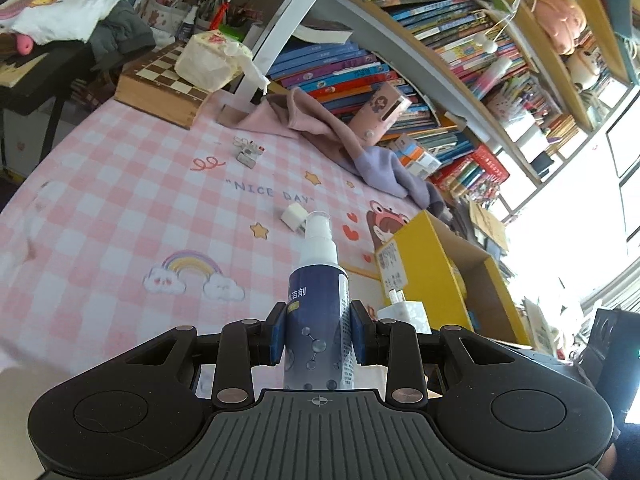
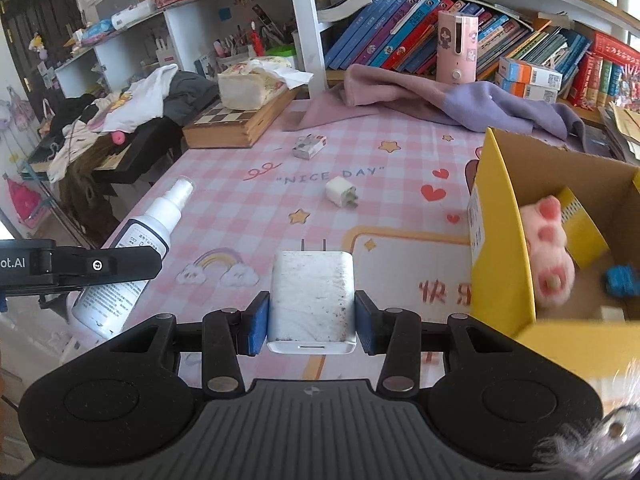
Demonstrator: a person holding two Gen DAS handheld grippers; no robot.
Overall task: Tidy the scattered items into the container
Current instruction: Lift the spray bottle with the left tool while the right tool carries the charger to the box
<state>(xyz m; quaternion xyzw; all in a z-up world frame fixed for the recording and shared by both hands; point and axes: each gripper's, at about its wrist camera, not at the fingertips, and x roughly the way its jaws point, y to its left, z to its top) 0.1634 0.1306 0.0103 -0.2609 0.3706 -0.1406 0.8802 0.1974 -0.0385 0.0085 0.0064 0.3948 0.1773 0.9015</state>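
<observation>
My left gripper (image 1: 318,330) is shut on a blue-and-white spray bottle (image 1: 318,304) and holds it above the pink checked tablecloth; the bottle also shows in the right wrist view (image 2: 132,256). My right gripper (image 2: 312,318) is shut on a white charger plug (image 2: 312,300), prongs forward, just left of the yellow cardboard box (image 2: 500,216). The box also shows in the left wrist view (image 1: 424,256). It holds a pink paw toy (image 2: 552,248) and a blue item (image 2: 622,280). A small white plug (image 2: 340,192) and a small grey-and-white item (image 2: 308,146) lie on the cloth.
A chessboard box (image 2: 236,124) with a tissue pack (image 2: 256,84) stands at the back left. A pink and purple cloth (image 2: 440,100) lies before the bookshelf with a pink cylinder device (image 2: 456,48). The table's left edge drops to a cluttered keyboard stand (image 2: 120,148).
</observation>
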